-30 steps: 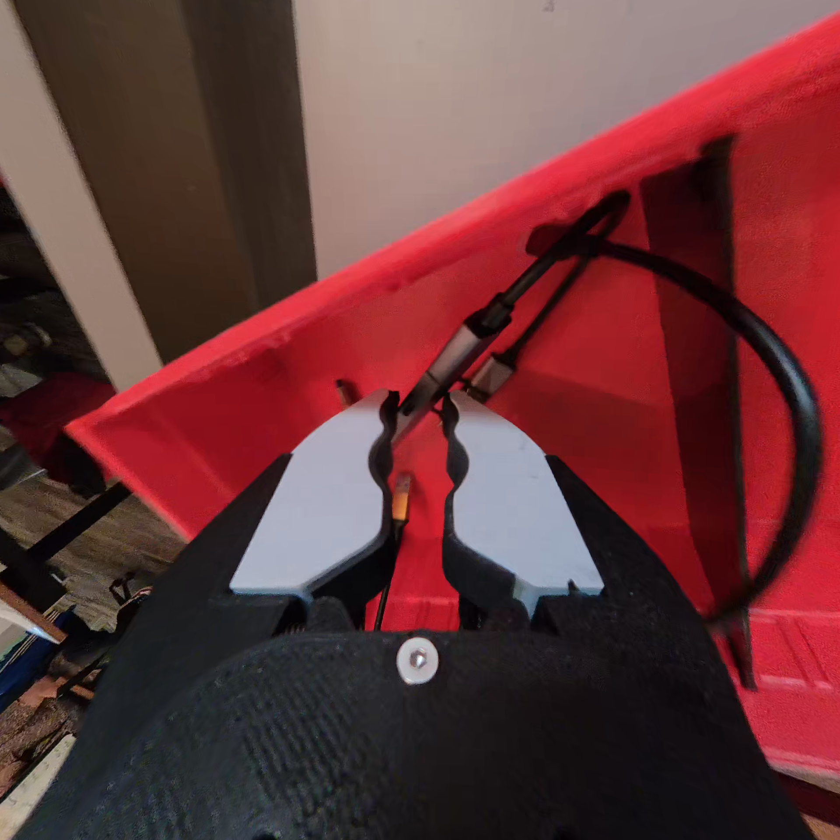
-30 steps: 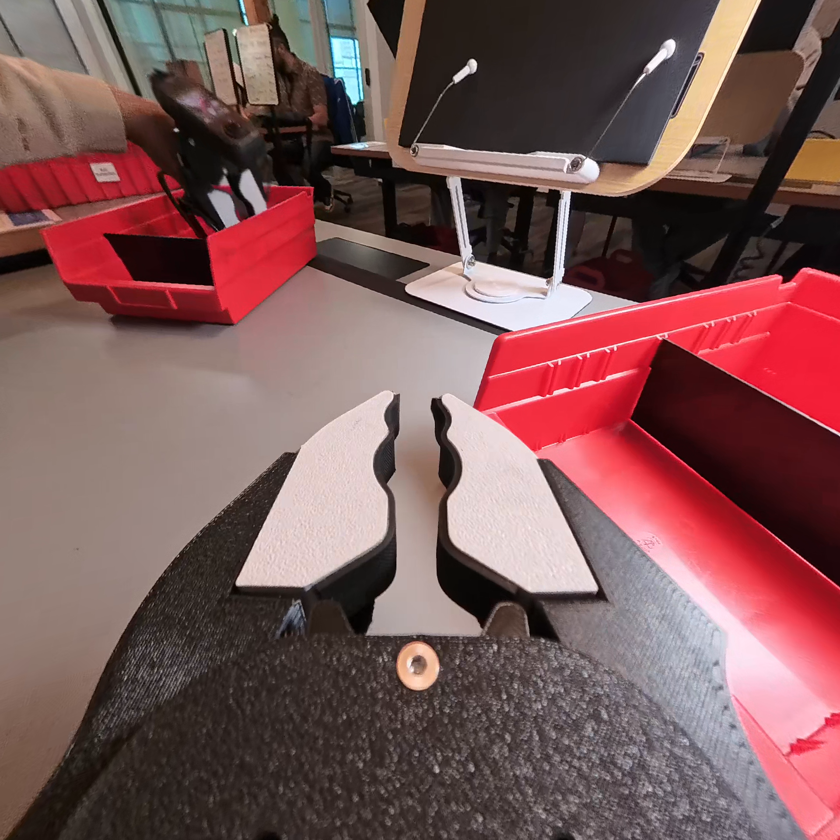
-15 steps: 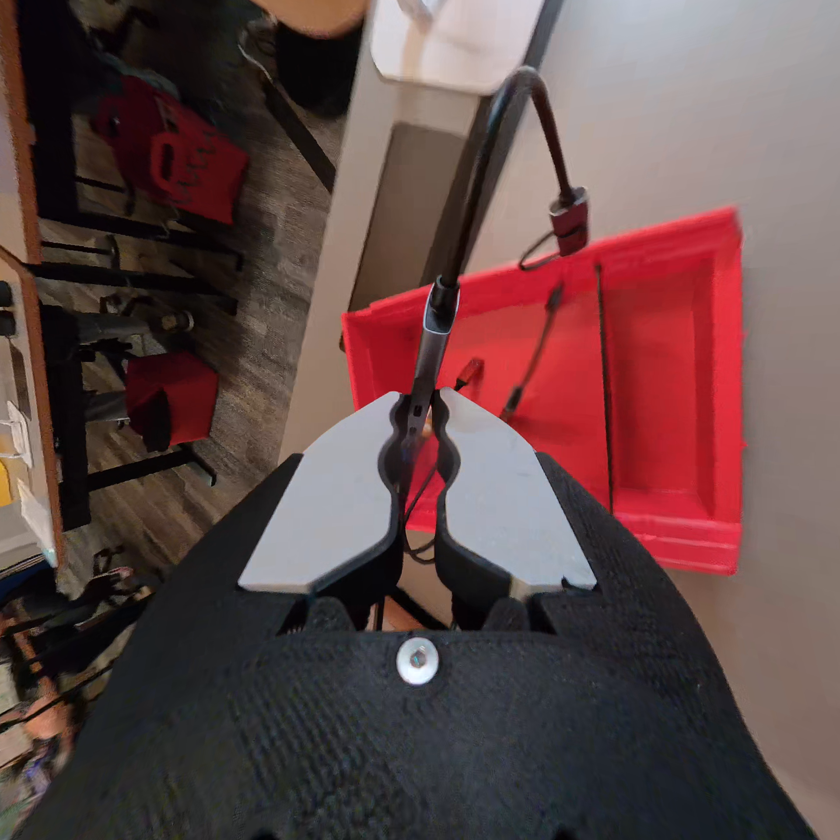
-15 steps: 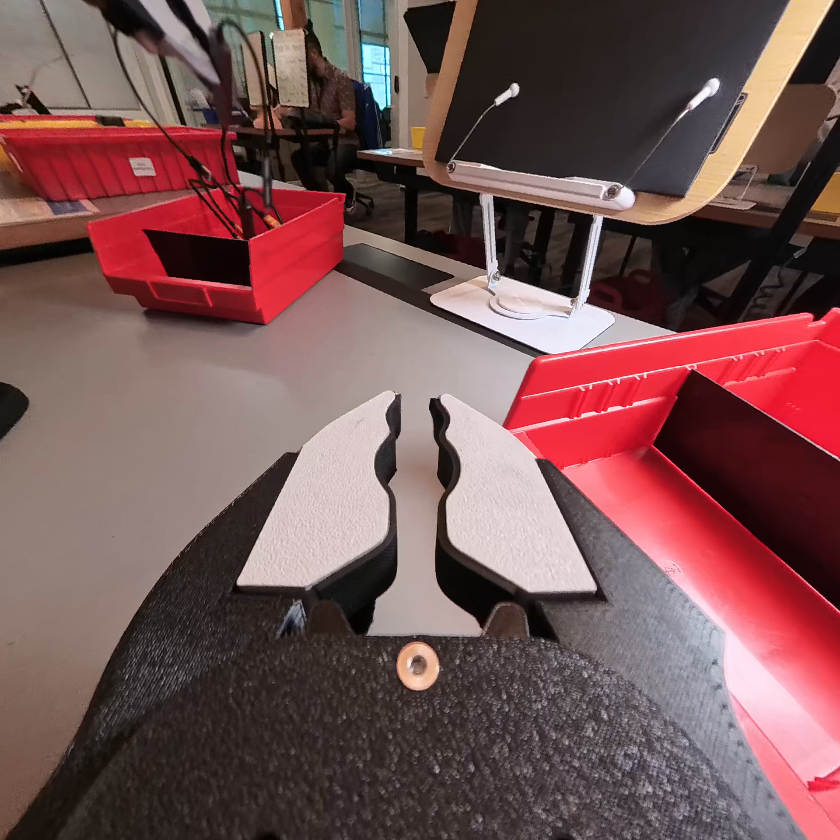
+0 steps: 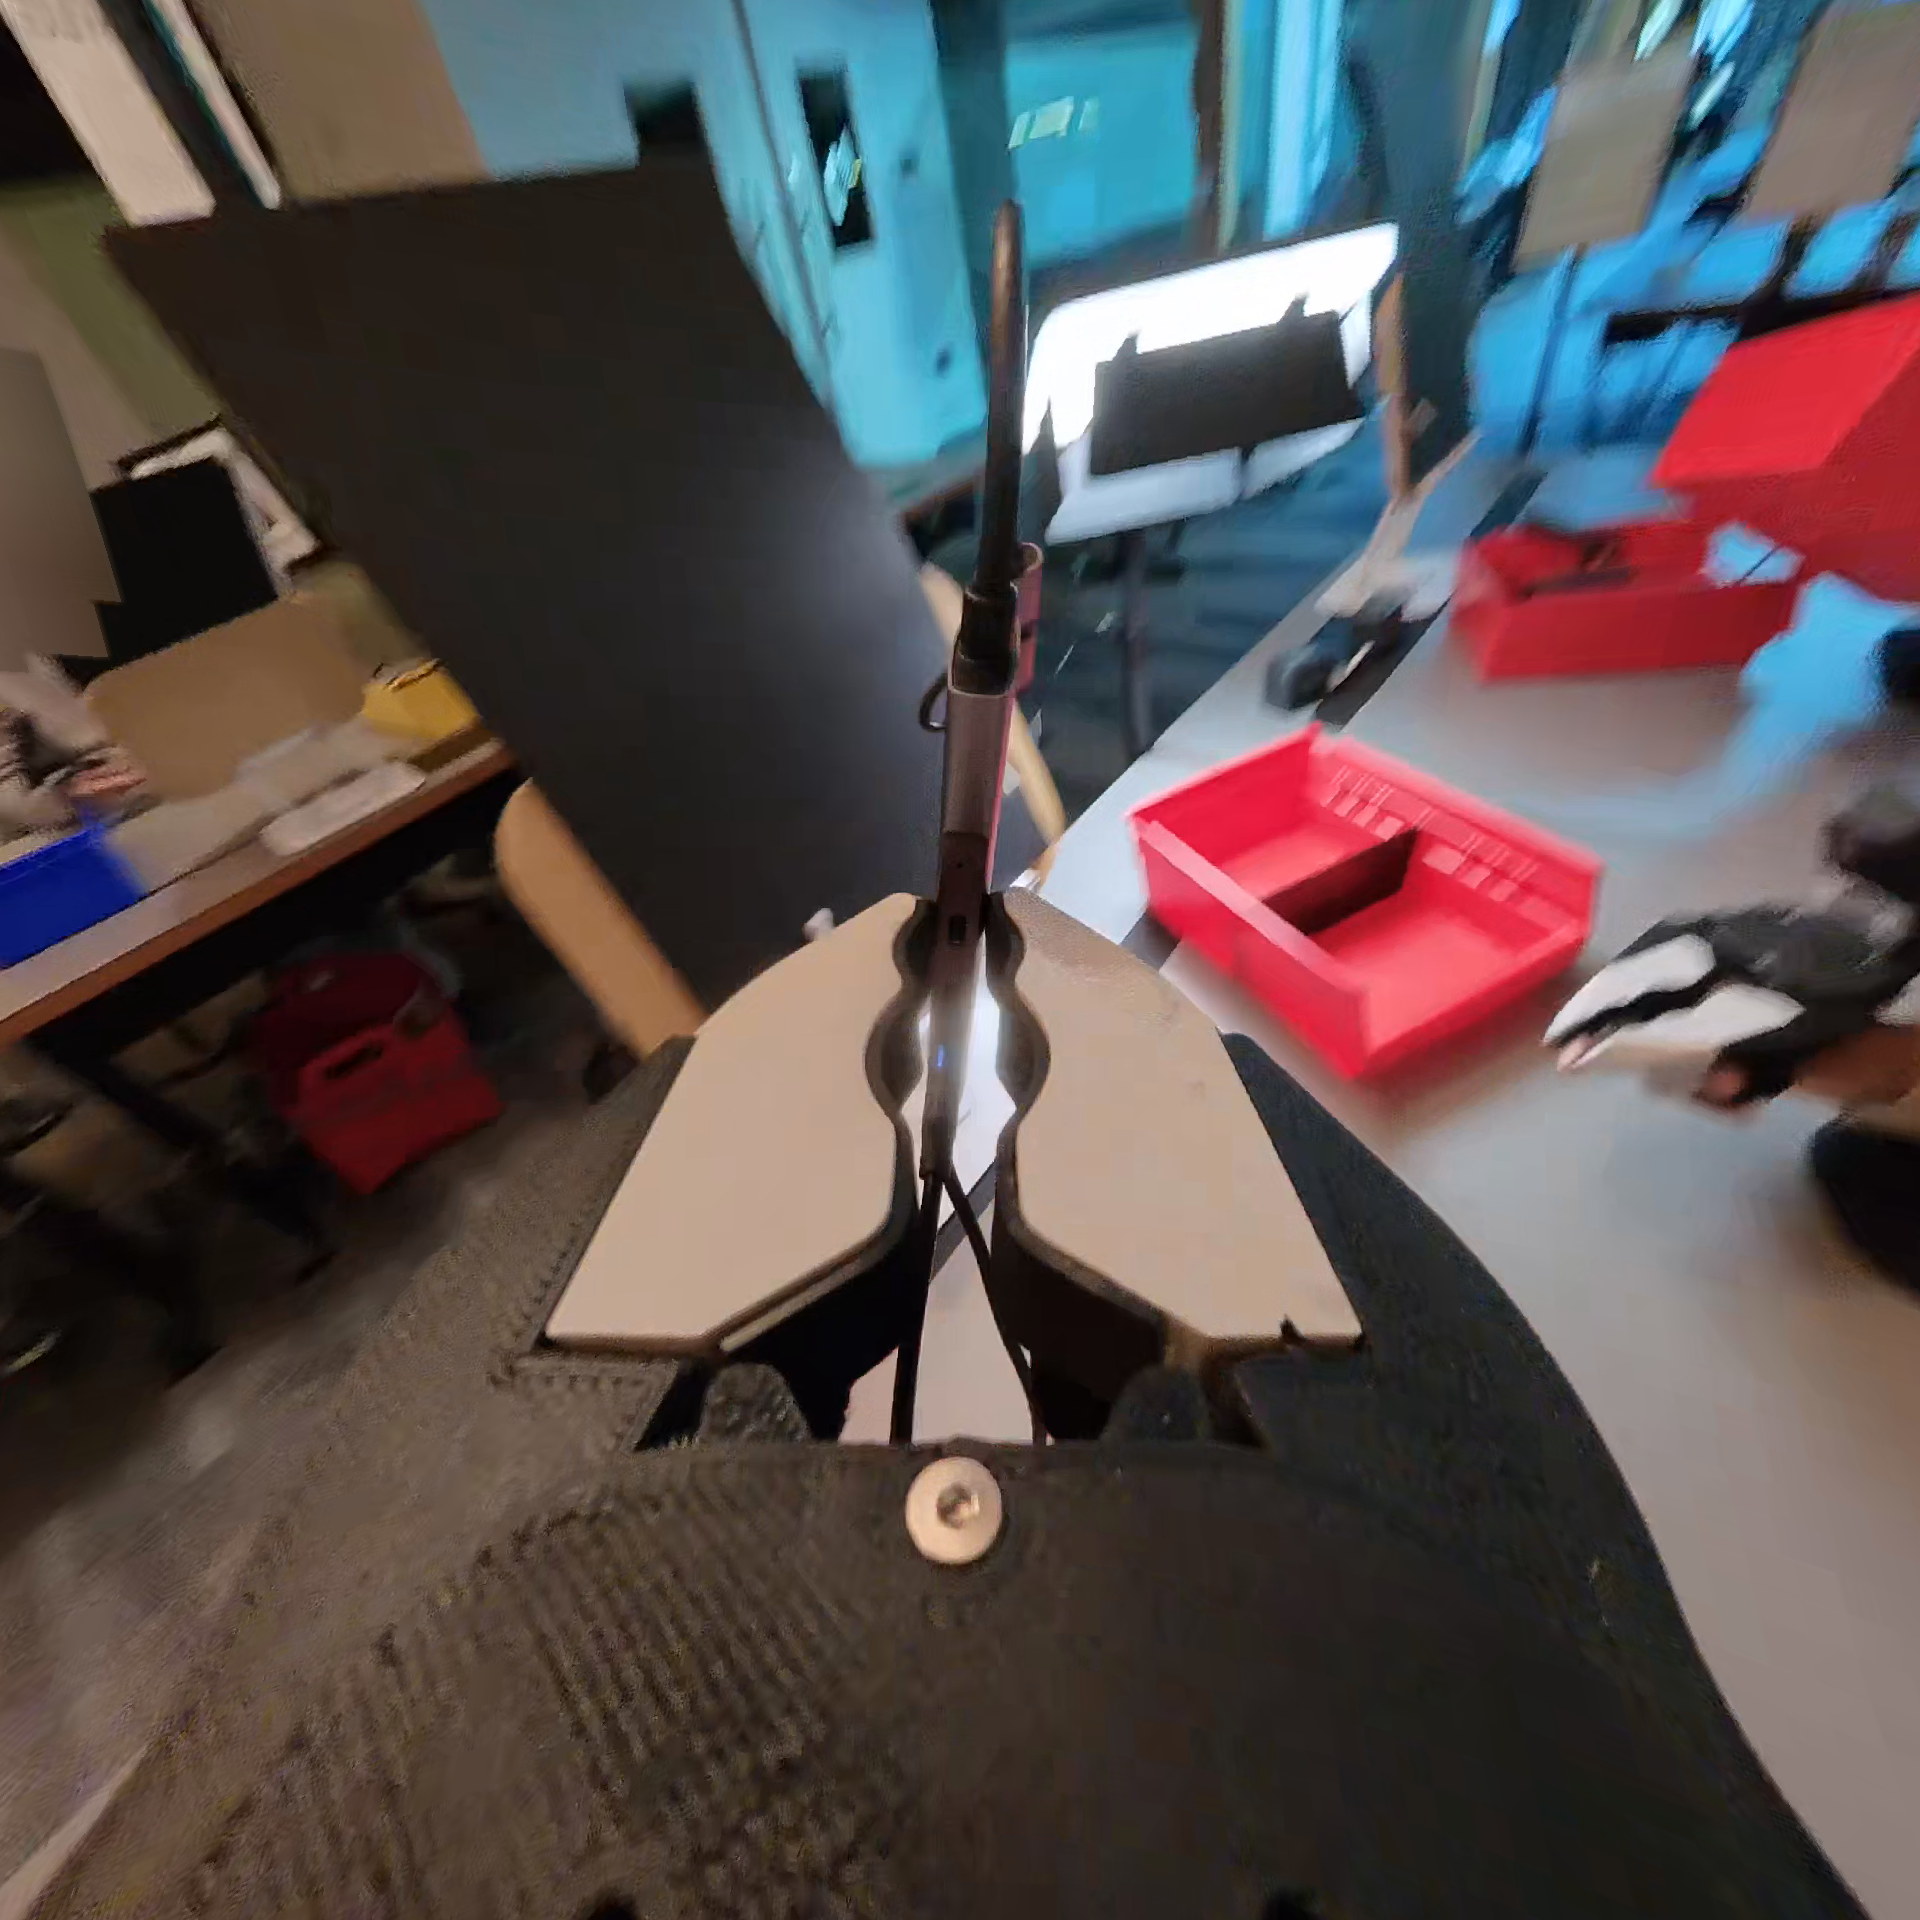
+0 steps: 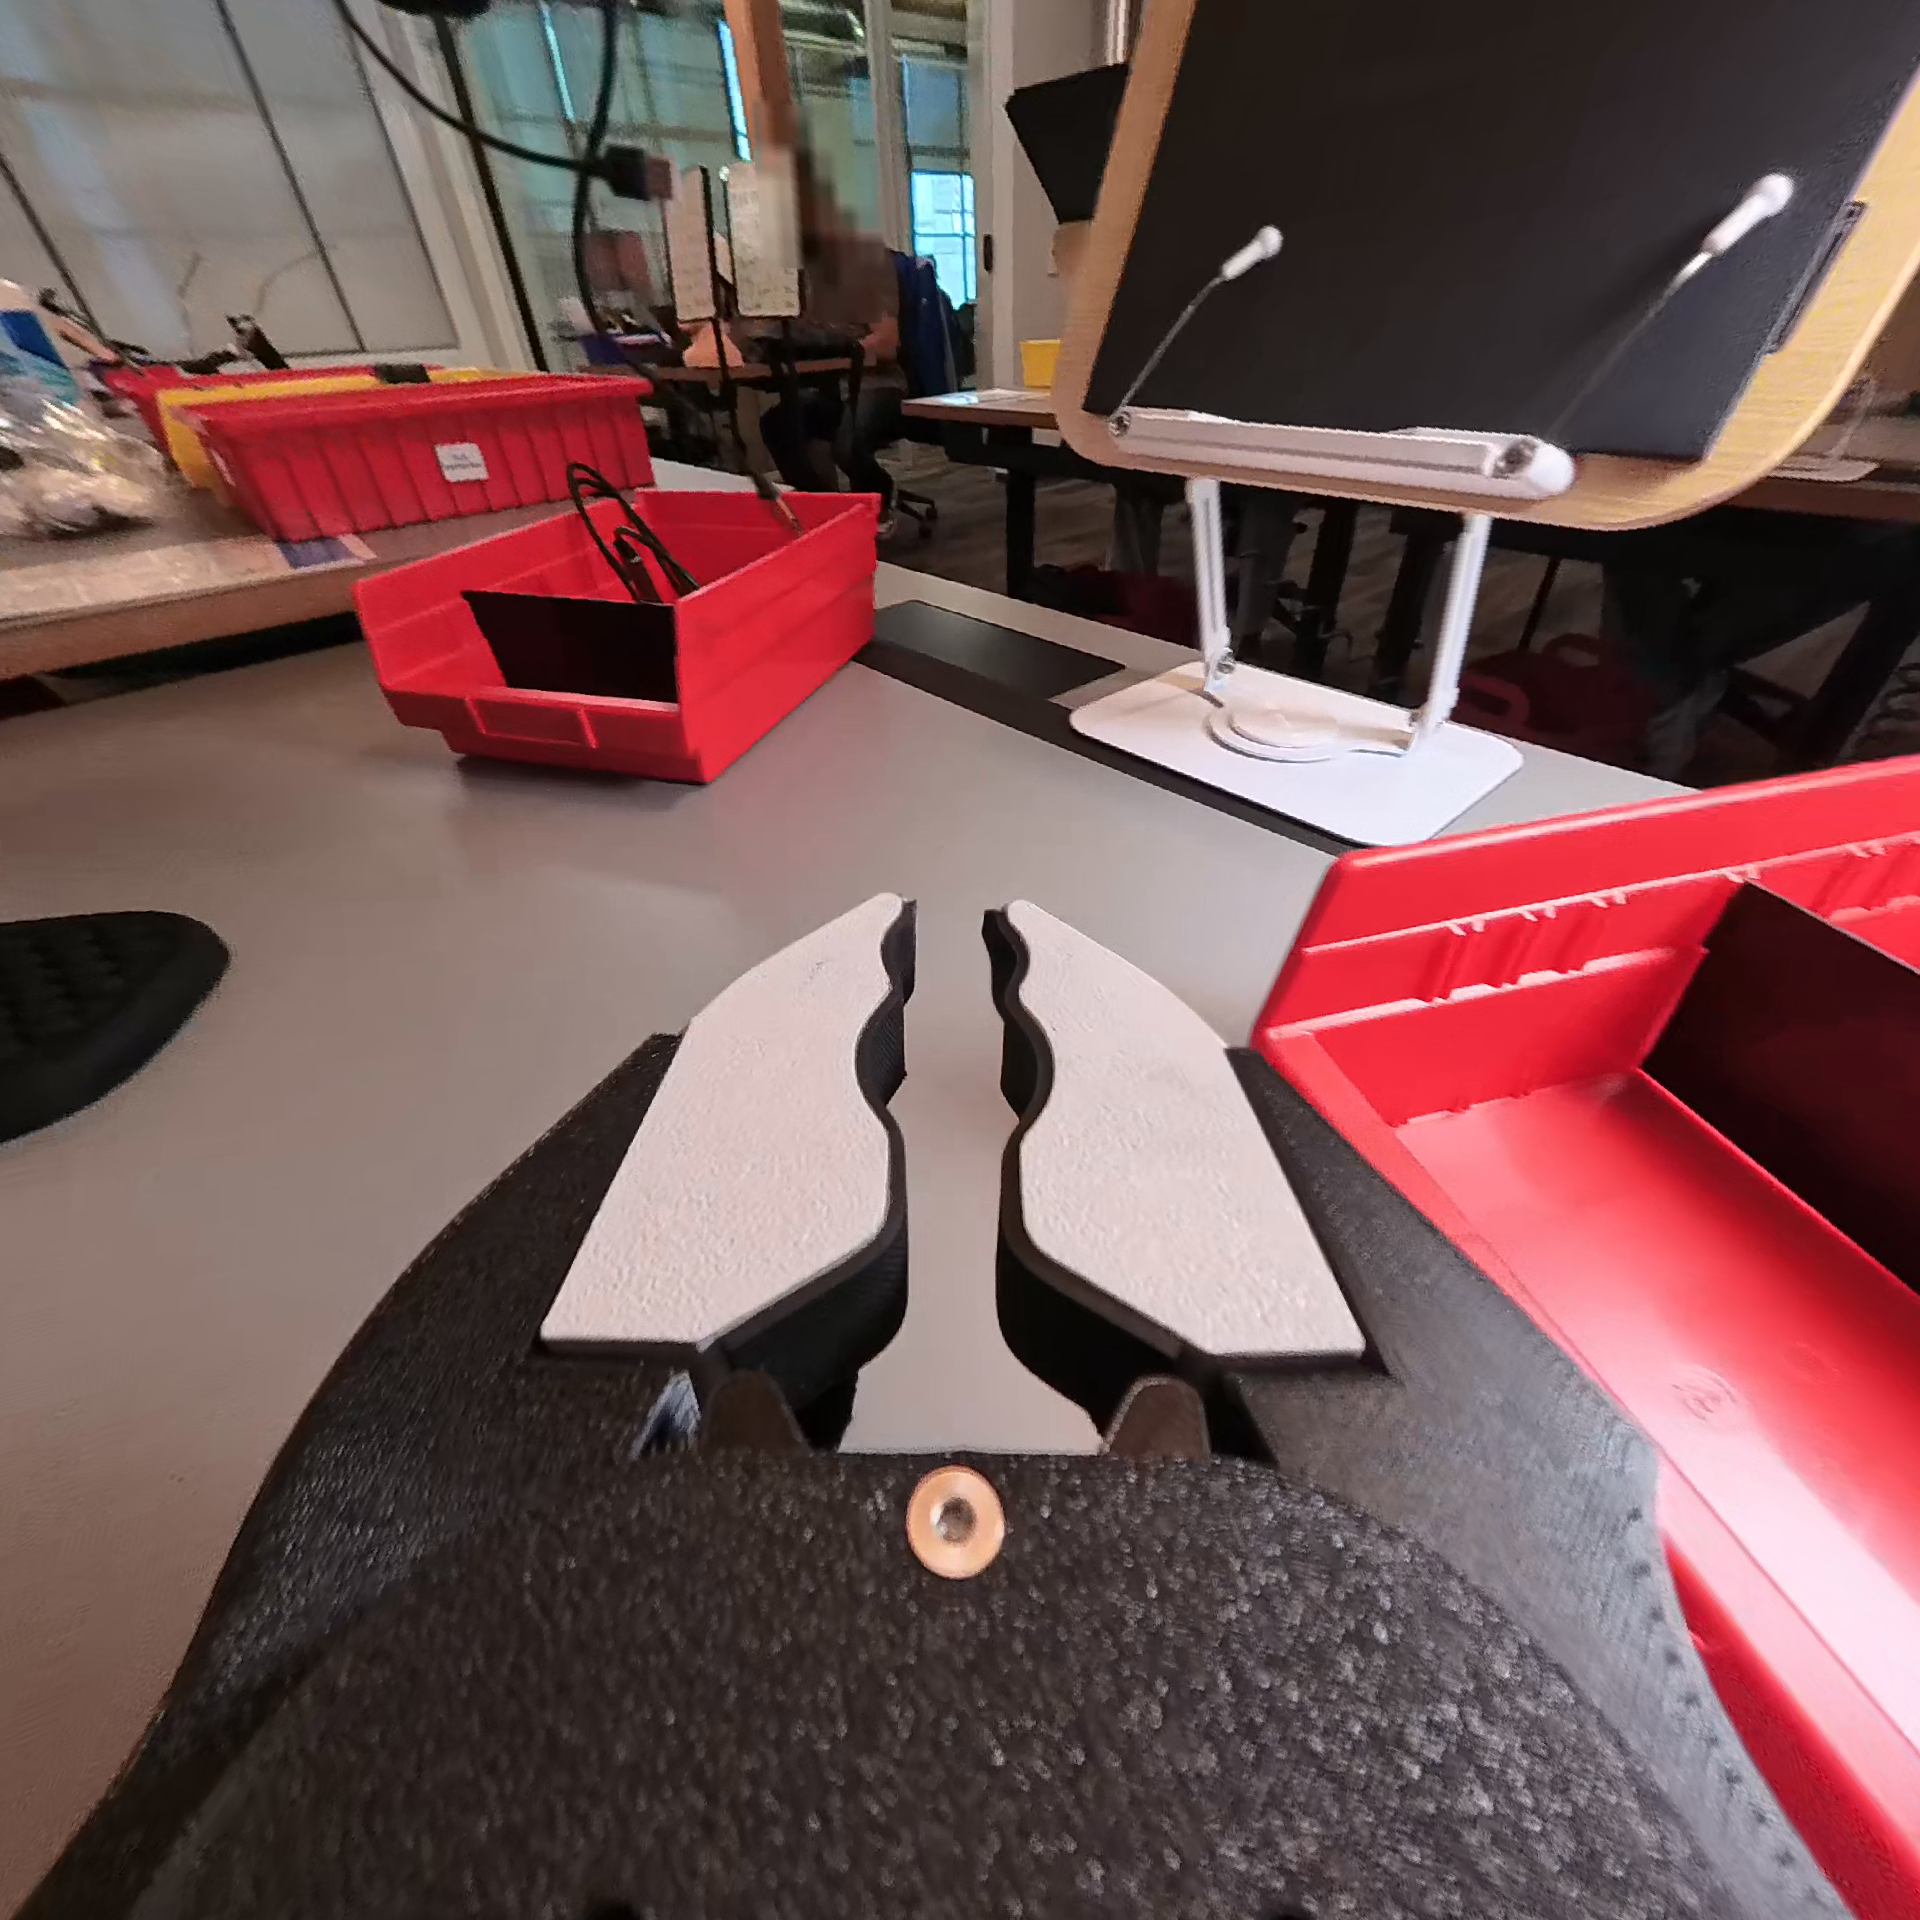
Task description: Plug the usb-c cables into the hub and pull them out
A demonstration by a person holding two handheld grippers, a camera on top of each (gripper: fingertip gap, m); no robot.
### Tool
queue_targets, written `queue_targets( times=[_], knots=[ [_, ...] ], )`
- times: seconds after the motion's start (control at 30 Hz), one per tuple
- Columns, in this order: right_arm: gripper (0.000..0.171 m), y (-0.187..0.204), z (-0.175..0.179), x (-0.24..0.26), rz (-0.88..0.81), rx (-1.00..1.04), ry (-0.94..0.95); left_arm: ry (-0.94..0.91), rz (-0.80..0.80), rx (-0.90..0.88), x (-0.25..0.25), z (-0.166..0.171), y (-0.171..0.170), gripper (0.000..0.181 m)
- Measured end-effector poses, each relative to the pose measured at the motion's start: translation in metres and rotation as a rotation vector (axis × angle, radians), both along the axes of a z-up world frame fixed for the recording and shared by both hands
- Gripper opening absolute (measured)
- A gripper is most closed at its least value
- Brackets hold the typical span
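My left gripper [image 5: 961, 909] is shut on the slim grey hub [image 5: 971, 769] and holds it upright in the air. The hub's thick black lead [image 5: 1003, 416] sticks up beyond the fingertips. Two thin black usb-c cables [image 5: 914, 1299] run down from the hub between the fingers. My right gripper [image 6: 949, 914] is open a narrow gap and empty, low over the grey table [image 6: 416, 935]. It also shows in the left wrist view [image 5: 1662, 1003]. In the right wrist view a black lead [image 6: 582, 156] hangs at the top, and more thin cables [image 6: 634, 545] lie in the far red bin [image 6: 769, 634].
A divided red bin [image 6: 1558, 997] sits close on the right of my right gripper, also seen in the left wrist view [image 5: 1361, 914]. A white tablet stand [image 6: 1299, 748] stands behind it. A black mat [image 6: 83, 1008] lies at the left. More bins [image 6: 416, 457] are on a back table.
My left gripper has lifted the hub out of the far red bin and swung up and round to face the room. My right gripper has barely moved and stays empty.
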State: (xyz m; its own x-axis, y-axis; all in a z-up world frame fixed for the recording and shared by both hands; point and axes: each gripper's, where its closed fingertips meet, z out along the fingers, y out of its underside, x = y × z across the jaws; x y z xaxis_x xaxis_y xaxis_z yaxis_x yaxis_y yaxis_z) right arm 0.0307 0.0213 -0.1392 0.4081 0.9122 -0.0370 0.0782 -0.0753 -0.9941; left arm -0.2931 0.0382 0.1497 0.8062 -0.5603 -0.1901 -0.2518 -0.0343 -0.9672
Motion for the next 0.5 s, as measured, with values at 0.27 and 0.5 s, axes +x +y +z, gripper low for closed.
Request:
queue_targets(
  times=[0.27,0.5],
  knots=[
    [0.017,-0.046,0.029,-0.028,0.187,-0.018,0.168,-0.580,-0.292,0.223,0.107,0.025,-0.036,0.009],
    [0.021,-0.081,0.107,-0.017,0.167,0.149,0.422,-1.034,-0.385,0.264,0.149,-0.029,-0.039,0.009]
  ],
)
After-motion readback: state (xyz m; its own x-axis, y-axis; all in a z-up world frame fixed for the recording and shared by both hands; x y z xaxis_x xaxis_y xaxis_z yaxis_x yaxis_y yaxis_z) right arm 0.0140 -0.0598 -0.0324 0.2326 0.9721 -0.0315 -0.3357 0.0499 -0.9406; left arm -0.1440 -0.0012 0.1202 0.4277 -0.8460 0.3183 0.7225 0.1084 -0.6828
